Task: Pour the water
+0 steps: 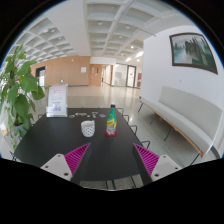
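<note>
A green bottle (112, 120) with a red cap stands upright on the far part of a dark table (60, 140). A white cup (88, 128) stands just to its left, a small gap between them. My gripper (111, 160) is open and empty, its pink pads (76, 156) spread wide over the near part of the table. Bottle and cup are well beyond the fingertips, roughly in line with the gap between them.
A large leafy plant (17, 92) stands at the table's left. A white sign (57, 99) stands behind the table. A white bench (185, 110) runs along the right wall under a framed picture (191, 49). Chairs (158, 127) stand at the table's right side.
</note>
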Available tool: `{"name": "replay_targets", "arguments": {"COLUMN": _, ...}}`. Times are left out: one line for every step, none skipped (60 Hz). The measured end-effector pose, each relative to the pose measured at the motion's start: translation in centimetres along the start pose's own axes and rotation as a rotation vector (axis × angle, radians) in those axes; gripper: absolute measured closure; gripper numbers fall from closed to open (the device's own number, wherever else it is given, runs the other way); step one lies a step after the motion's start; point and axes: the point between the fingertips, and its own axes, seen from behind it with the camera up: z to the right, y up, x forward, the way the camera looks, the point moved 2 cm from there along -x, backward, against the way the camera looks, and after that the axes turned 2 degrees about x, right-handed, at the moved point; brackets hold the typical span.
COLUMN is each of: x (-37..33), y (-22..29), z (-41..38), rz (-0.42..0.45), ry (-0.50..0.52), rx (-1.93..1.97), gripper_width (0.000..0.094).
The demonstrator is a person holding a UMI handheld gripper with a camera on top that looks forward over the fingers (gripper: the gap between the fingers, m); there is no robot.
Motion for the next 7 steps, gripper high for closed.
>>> {"name": "replay_targets", "arguments": {"x": -0.14, "y": -0.09, "z": -0.10, "rz": -0.003, "ry": 0.004, "rx": 0.005, "gripper_width": 0.0078}}
{"name": "replay_targets", "arguments": {"x": -0.28, "y": -0.19, "z": -0.23, "rz": -0.005, "ry": 0.007, "rx": 0.010, "gripper_width": 0.0080}}
{"name": "replay_targets", "arguments": {"x": -0.38, "y": -0.27, "z": -0.33, "rz": -0.006, "ry": 0.010, "rx": 0.015, "gripper_width": 0.0080}}
{"name": "replay_targets", "arguments": {"x": -0.44, "y": -0.29, "z": -0.44, "rz": -0.006, "ry": 0.011, "rx": 0.018, "gripper_width": 0.0082}}
{"name": "replay_targets", "arguments": {"x": -0.34, "y": -0.33, "z": -0.35, "rz": -0.007, "ry": 0.014, "rx": 0.023, "gripper_width": 0.0080}}
{"name": "replay_targets", "arguments": {"x": -0.45, "y": -0.33, "z": -0.47, "rz": -0.005, "ry": 0.014, "rx": 0.023, "gripper_width": 0.0079}}
{"name": "replay_targets", "arguments": {"x": -0.54, "y": -0.31, "z": -0.55, "rz": -0.004, "ry": 0.014, "rx": 0.023, "gripper_width": 0.0079}}
